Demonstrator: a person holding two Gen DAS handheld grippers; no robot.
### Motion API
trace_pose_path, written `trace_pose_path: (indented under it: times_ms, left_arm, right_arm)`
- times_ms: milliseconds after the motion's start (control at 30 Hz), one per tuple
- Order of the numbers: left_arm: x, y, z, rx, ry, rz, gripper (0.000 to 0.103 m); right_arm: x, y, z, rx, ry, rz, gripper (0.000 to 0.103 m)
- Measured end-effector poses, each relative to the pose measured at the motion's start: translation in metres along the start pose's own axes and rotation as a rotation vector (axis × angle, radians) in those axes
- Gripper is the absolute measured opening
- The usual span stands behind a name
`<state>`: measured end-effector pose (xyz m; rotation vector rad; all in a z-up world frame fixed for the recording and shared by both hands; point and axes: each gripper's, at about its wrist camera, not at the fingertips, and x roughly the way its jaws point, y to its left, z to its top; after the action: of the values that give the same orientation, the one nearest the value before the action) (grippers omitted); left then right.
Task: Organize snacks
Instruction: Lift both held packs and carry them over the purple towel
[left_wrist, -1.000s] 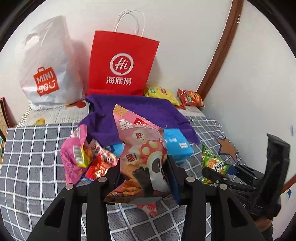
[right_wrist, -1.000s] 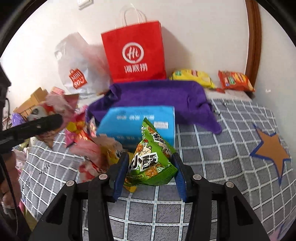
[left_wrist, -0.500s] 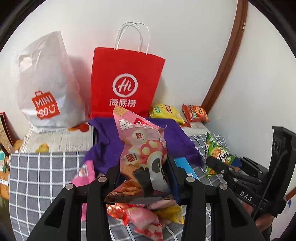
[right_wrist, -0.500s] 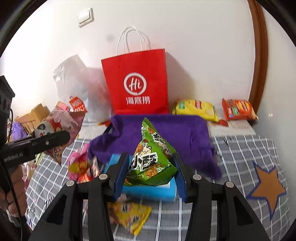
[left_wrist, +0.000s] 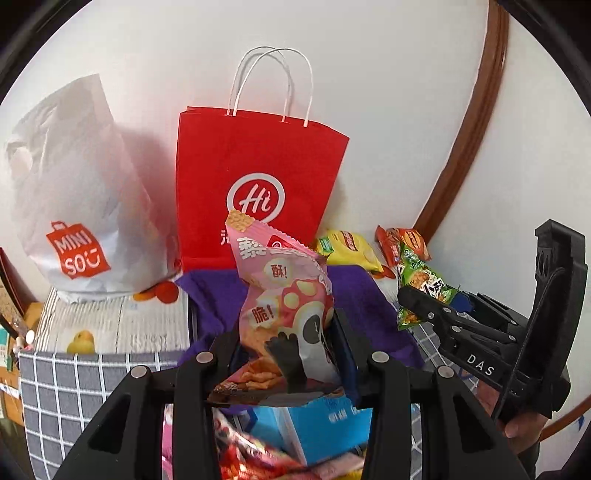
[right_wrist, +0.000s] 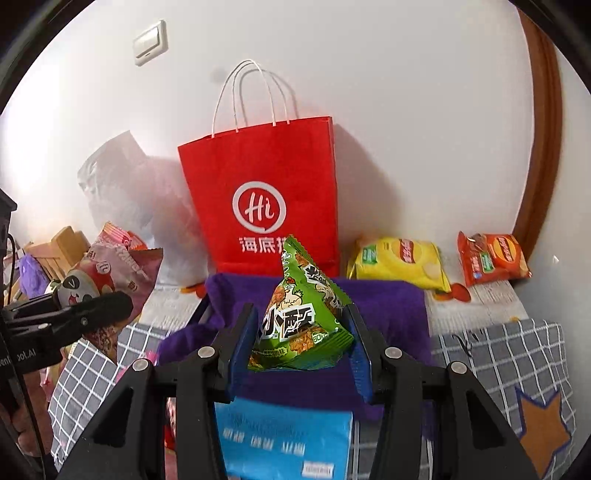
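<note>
My left gripper (left_wrist: 284, 347) is shut on a pink snack bag with a panda print (left_wrist: 284, 302), held upright in the air. The same pink bag (right_wrist: 114, 269) shows at the left of the right wrist view. My right gripper (right_wrist: 301, 339) is shut on a green triangular snack bag (right_wrist: 303, 314), also lifted; that green bag (left_wrist: 421, 284) and the right gripper (left_wrist: 424, 306) appear at the right of the left wrist view. Straight ahead a red paper bag with white handles (left_wrist: 255, 188) stands against the wall, its mouth open at the top (right_wrist: 266, 192).
A white plastic shopping bag (left_wrist: 74, 206) stands left of the red one. A purple cloth (right_wrist: 388, 306) lies on the checked bed cover (right_wrist: 509, 354). A blue box (right_wrist: 284, 439), a yellow chip bag (right_wrist: 402, 266), an orange chip bag (right_wrist: 491, 258) and several loose snacks (left_wrist: 258, 461) lie around.
Both grippers have risen and moved toward the red paper bag with their snack bags still gripped. The snack pile and blue box have slid down toward the bottom of both views.
</note>
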<state>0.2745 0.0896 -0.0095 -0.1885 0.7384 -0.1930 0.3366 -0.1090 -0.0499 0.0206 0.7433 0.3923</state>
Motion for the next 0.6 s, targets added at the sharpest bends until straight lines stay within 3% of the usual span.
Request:
trace_pose_path:
  times_ms: [300,600]
  left_arm:
    - [0.041,0.014,0.017,-0.026,0.023,-0.012,0.04]
    - [0.089,0.033,0.009,-0.024,0.085,0.031,0.04]
  right_arm:
    - [0.044,-0.01,0.018,0.006,0.022,0.007,0.046]
    - [0.097,-0.028,0.002,-0.026,0.092,0.006,0.046]
